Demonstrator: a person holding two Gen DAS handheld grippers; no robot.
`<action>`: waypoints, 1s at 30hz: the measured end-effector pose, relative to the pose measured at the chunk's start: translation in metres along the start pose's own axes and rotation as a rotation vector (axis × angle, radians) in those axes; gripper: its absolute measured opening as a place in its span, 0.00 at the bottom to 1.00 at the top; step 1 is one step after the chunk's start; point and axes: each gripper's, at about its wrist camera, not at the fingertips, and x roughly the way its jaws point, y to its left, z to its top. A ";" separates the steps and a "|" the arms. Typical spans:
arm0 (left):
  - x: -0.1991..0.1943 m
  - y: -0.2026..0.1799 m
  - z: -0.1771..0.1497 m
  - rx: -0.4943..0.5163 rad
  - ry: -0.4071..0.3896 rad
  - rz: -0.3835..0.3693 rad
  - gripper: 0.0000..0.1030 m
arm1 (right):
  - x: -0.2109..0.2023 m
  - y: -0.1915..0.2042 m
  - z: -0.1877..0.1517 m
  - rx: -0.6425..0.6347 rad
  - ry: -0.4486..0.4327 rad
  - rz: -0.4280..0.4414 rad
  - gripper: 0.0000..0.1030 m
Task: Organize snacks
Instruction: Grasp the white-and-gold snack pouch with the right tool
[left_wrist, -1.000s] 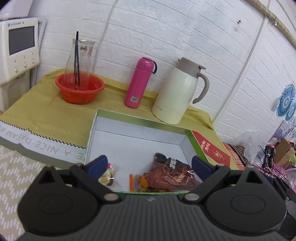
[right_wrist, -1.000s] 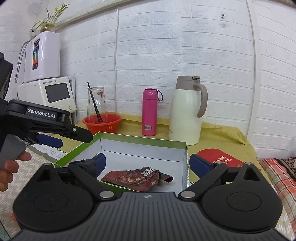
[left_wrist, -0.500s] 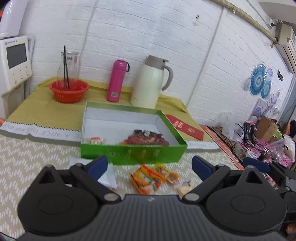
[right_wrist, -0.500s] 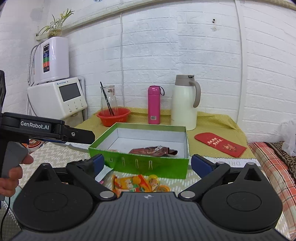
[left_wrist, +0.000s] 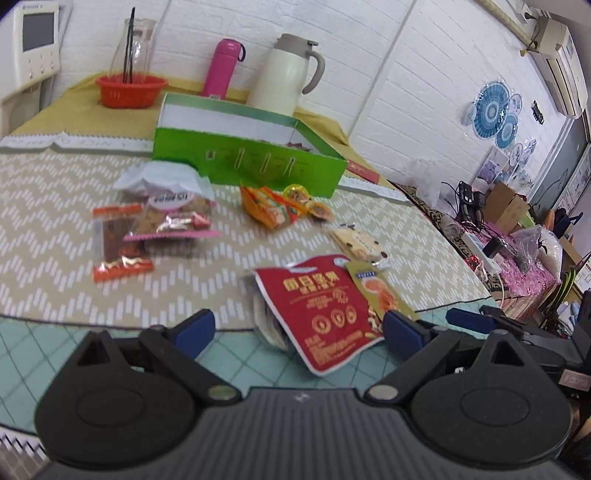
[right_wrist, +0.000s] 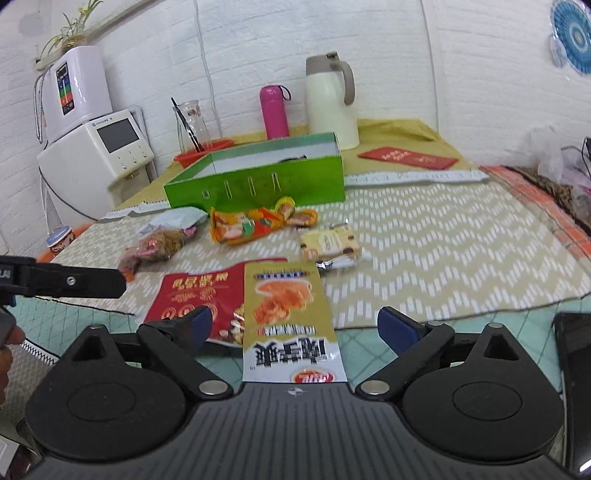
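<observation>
A green box (left_wrist: 243, 162) (right_wrist: 255, 182) stands at the back of the table. Loose snacks lie in front of it: a red packet (left_wrist: 317, 310) (right_wrist: 195, 295), a gold packet (right_wrist: 288, 310) (left_wrist: 380, 291), an orange packet (left_wrist: 269, 206) (right_wrist: 243, 227), a pale biscuit pack (left_wrist: 358, 240) (right_wrist: 328, 243), and a pile of clear-wrapped snacks (left_wrist: 170, 218) (right_wrist: 159, 243). My left gripper (left_wrist: 299, 328) is open just short of the red packet. My right gripper (right_wrist: 293, 325) is open with the gold packet lying between its fingers, not clamped.
Behind the box stand a white jug (left_wrist: 284, 74), a pink flask (left_wrist: 221, 70) and an orange basket (left_wrist: 129, 90) holding a glass carafe. A red envelope (right_wrist: 406, 158) lies at the back right. A white appliance (right_wrist: 96, 155) sits left; clutter (left_wrist: 509, 229) lies beyond the table's right edge.
Both grippers pulled back from over the green box to the table's near edge and dropped lower. The loose snacks in front of the box came into view. Both stayed open.
</observation>
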 end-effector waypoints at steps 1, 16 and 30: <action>0.000 0.001 -0.004 -0.008 0.012 -0.007 0.93 | 0.002 0.000 -0.002 0.002 0.007 0.000 1.00; -0.004 -0.003 -0.017 -0.003 0.035 -0.068 0.93 | -0.027 0.003 -0.020 0.015 -0.054 -0.020 1.00; -0.022 0.018 -0.015 -0.033 0.006 -0.019 0.93 | -0.007 0.076 -0.028 -0.157 0.027 0.269 1.00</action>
